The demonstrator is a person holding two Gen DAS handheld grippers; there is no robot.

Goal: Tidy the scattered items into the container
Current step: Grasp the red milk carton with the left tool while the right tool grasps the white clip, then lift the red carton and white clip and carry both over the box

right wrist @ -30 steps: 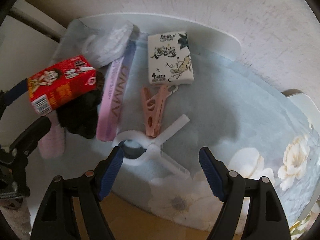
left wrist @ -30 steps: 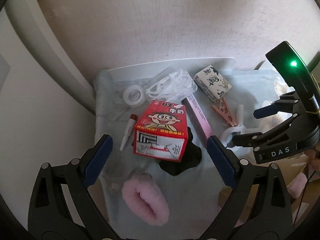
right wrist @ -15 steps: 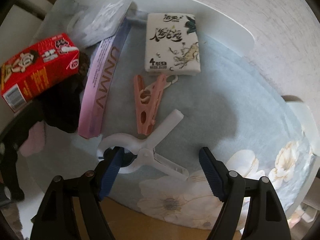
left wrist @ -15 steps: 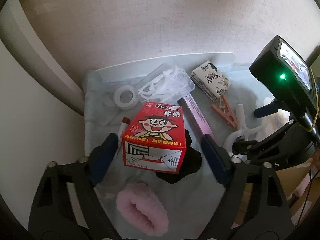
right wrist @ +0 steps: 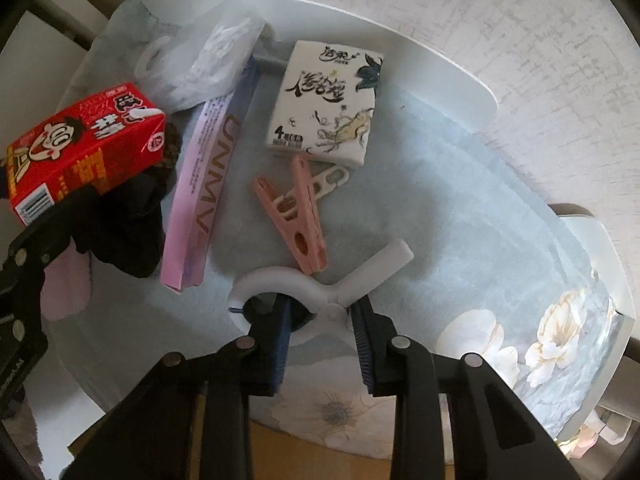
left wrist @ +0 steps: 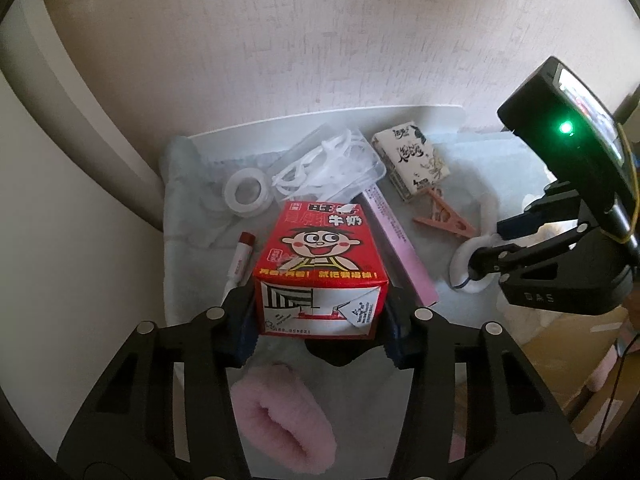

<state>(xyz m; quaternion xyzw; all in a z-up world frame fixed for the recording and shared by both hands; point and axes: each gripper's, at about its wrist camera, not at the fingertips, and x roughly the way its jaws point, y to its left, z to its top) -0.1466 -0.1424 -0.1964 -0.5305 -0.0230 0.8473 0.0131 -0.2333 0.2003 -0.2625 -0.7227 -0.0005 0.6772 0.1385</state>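
Observation:
A red milk carton with a cartoon face rests on a black cloth on the pale blue table cover. My left gripper is closing, and its blue pads press the carton's two sides. The carton also shows at the left of the right wrist view. A large white clip lies near the table's front edge. My right gripper is closing too, its pads squeezing the clip at its hinge, one finger through the clip's ring.
On the cover lie a tape roll, a clear box of white picks, a red-capped tube, a long pink box, a tissue pack, a pink clothespin and a pink fluffy band. Cardboard shows at lower right.
Both grippers have narrowed from wide open. The left pads came in against the carton's sides; the right gripper moved forward over the white clip and closed on it.

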